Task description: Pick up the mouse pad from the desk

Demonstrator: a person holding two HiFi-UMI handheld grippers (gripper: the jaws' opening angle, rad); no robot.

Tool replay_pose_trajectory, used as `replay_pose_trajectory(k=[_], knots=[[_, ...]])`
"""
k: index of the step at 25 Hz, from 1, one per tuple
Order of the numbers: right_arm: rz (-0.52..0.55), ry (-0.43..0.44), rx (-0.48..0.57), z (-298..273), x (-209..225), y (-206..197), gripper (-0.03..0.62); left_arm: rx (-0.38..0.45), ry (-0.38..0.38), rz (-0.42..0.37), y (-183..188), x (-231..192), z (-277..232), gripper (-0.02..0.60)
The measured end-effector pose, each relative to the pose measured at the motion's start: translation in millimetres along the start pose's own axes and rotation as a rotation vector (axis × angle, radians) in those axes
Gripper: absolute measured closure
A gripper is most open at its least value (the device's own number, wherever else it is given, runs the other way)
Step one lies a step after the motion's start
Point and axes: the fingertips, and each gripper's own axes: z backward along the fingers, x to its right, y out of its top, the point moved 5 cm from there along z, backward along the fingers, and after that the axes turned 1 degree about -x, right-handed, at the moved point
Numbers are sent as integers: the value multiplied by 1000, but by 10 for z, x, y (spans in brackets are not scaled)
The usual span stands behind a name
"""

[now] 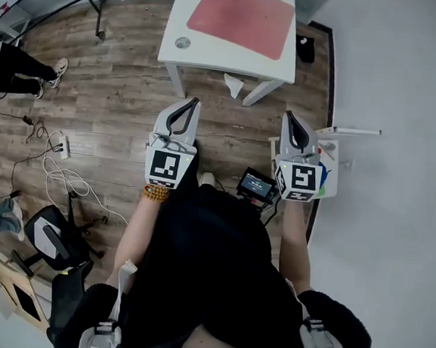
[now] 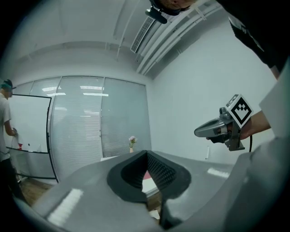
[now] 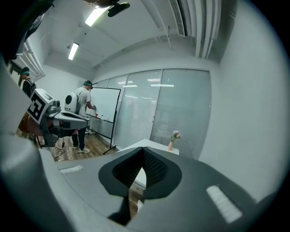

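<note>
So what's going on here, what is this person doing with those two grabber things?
A person stands facing a white desk with a red mouse pad lying flat on it. They hold the left gripper and the right gripper out in front, side by side, both pointing toward the desk. Both have their jaws closed with nothing in them. Neither has reached the desk yet, so the mouse pad is untouched.

Mouse pad (image 1: 241, 16): red, matt, cloth-like face. Desk (image 1: 228, 57): white, smooth, faint sheen. Floor (image 1: 127, 86): wood-look planks, visible grain, matt. Left gripper (image 1: 195, 101), right gripper (image 1: 290, 115): grey plastic shells, smooth, satin. Pads (image 2: 161, 170): black, finely ribbed, rubbery, matt.
</note>
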Motion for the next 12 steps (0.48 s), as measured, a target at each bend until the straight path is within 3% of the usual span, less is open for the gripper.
replay_pose_trajectory(k=[6, 12], knots=[[126, 36, -59, -582, -40, 299, 566, 39, -41, 10, -18, -596, -558, 580], [110, 10, -167, -995, 65, 367, 566, 52, -101, 17, 82, -1131, -937, 580]])
